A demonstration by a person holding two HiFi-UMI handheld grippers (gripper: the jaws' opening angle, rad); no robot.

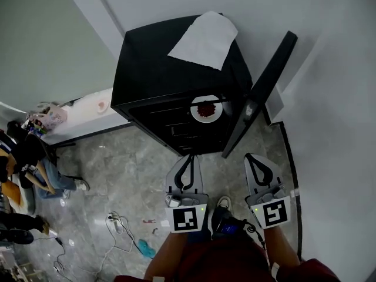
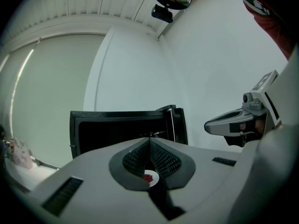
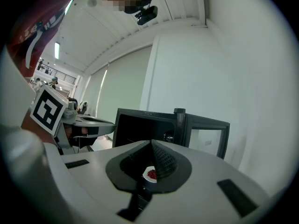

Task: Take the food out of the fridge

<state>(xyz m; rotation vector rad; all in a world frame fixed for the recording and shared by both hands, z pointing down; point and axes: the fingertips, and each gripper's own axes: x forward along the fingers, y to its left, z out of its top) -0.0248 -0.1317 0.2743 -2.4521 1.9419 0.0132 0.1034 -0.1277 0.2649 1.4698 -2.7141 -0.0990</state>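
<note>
A black mini fridge point(image 1: 158, 69) stands against the wall with its door point(image 1: 262, 90) swung open to the right. Inside, on a shelf, sits a white plate of red food point(image 1: 206, 109). My left gripper point(image 1: 190, 156) and right gripper point(image 1: 252, 155) hang side by side in front of the fridge, a short way from its opening, both shut and holding nothing. In the left gripper view the plate point(image 2: 150, 177) shows below the closed tips point(image 2: 149, 140). The right gripper view shows the plate point(image 3: 151, 174) below its own closed tips point(image 3: 152, 143), and the open door point(image 3: 205, 134).
A white sheet point(image 1: 204, 40) lies on the fridge top. A white counter point(image 1: 82, 113) with small items adjoins the fridge on the left. People point(image 1: 29, 163) sit at the far left. Cables point(image 1: 117, 231) and a blue object point(image 1: 145, 248) lie on the grey floor. The wall runs close on the right.
</note>
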